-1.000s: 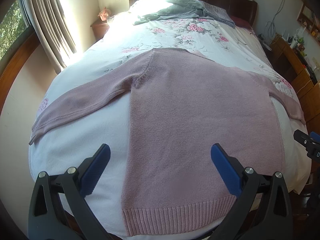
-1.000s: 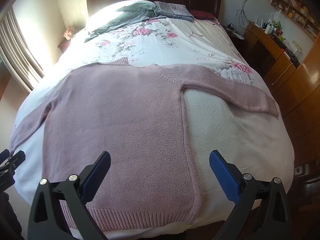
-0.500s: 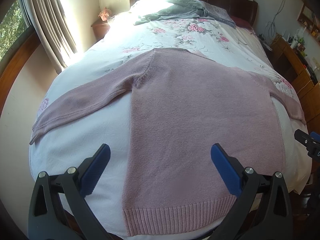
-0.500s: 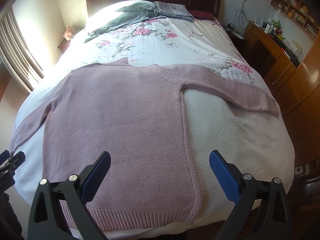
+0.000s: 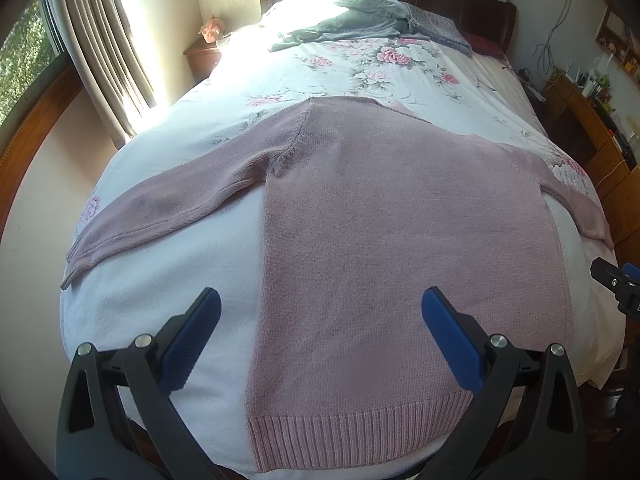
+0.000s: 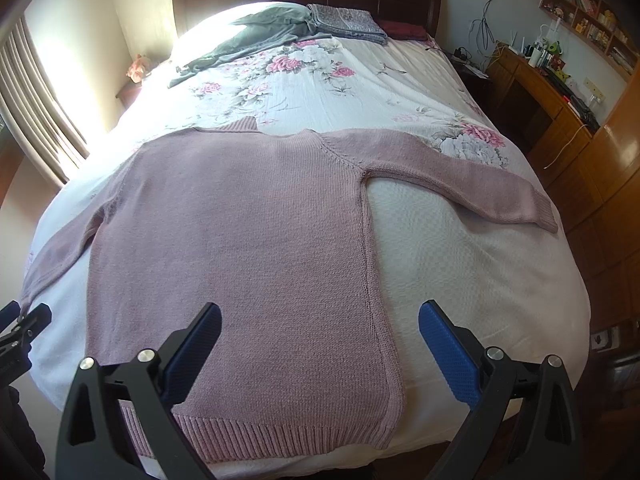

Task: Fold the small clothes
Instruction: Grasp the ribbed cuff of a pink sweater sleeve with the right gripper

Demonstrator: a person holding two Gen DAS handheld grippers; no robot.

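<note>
Pink sweater [image 5: 400, 248], floral bed [image 6: 328, 80], sunlit bedroom

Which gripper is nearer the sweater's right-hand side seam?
Right. The right gripper straddles that seam; the left gripper hangs over the sweater's opposite edge.

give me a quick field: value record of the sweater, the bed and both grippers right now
garment: pink knit sweater, flat, unfolded
sleeves: both spread outward; right sleeve, left sleeve
hem: ribbed hem at the near bed edge
surface: bed, floral cover at the far half
other clothes: grey garment near the headboard
left gripper: open, above the hem, holding nothing
right gripper: open, above the sweater's right side, holding nothing
</note>
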